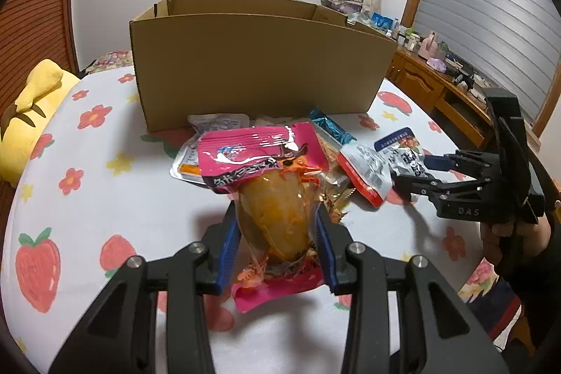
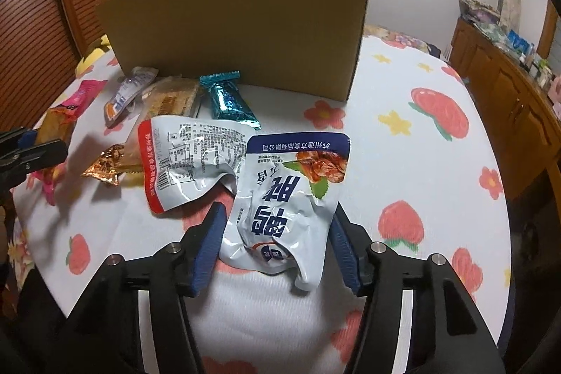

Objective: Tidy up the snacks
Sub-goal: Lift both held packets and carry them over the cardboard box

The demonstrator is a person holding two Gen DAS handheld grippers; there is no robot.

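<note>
My left gripper [image 1: 277, 212] is shut on a pink snack pack [image 1: 263, 156] with an orange-yellow piece inside, held up above the bed cover. The blue pads of my right gripper [image 2: 277, 211] press both edges of a crumpled white and blue pouch [image 2: 287, 198]. In the left wrist view that gripper [image 1: 403, 177] is at the right of the pile. A red-rimmed silver pouch [image 2: 189, 160], a teal bar [image 2: 228, 100], a copper wrapper [image 2: 105, 163], a cracker pack [image 2: 171, 99] and a small sachet [image 2: 129, 90] lie before the open cardboard box [image 1: 259, 65].
The strawberry-print bed cover [image 2: 420, 146] carries everything. A yellow plush toy [image 1: 31, 114] lies at its left edge. A cluttered wooden dresser [image 2: 508, 93] runs along the right. A person's hand [image 1: 505, 237] holds the right gripper's handle.
</note>
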